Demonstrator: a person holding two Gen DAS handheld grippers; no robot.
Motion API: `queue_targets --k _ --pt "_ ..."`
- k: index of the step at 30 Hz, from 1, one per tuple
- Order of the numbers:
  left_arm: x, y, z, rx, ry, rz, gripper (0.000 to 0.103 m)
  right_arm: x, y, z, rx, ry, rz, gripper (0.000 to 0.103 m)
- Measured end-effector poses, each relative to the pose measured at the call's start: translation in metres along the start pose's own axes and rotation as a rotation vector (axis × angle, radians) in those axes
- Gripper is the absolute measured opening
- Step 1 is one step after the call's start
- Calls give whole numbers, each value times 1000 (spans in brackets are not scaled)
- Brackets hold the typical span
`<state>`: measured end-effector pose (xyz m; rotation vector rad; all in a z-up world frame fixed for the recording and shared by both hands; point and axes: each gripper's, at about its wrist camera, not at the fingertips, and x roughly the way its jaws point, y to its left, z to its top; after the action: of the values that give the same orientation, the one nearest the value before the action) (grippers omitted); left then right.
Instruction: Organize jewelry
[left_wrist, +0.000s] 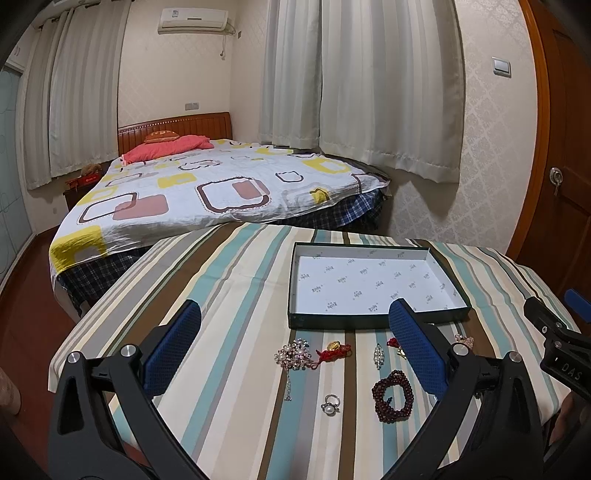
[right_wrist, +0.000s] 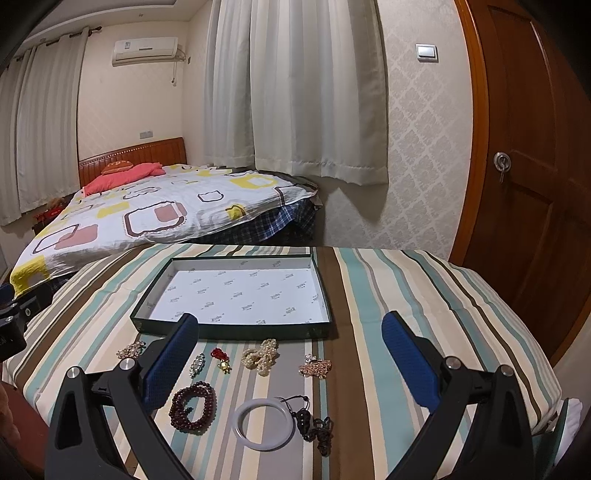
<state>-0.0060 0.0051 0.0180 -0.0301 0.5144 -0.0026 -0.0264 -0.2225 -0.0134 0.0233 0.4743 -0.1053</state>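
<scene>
Start of the sorting, by the look of it: shallow paper-lined box (right_wrist: 236, 291) lying empty at centre frame on the striped tablecloth (right_wrist: 388, 302), every piece of jewelry spread out in front of its near wall. Left gripper (left_wrist: 295, 350) spread wide and holding nothing, poised above the pearl brooch (left_wrist: 293, 355), the red-corded gold charm (left_wrist: 334, 349), the crystal pendant (left_wrist: 378, 355), the pearl ring (left_wrist: 330, 403) and the dark red bead bracelet (left_wrist: 392, 396) in the lower middle of its view. Right gripper (right_wrist: 290, 356) likewise wide and empty, framing the pearl strand (right_wrist: 260, 355), the rose-gold chain (right_wrist: 316, 366), the white bangle (right_wrist: 263, 424) and the black corded pendant (right_wrist: 314, 428) low in its frame. Next move, probably: dropping onto one piece, closing gently on a bulky part rather than a thin chain, then carrying it up over the box wall; ring and chains likely fiddly against the soft cloth
</scene>
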Motion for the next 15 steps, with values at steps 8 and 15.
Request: queue_targets --k 8,15 --pt "1 1 -1 0 0 2 99 1 1 -3 1 1 5 97" --pt "1 0 -2 0 -1 1 99 2 3 -4 2 1 8 97"
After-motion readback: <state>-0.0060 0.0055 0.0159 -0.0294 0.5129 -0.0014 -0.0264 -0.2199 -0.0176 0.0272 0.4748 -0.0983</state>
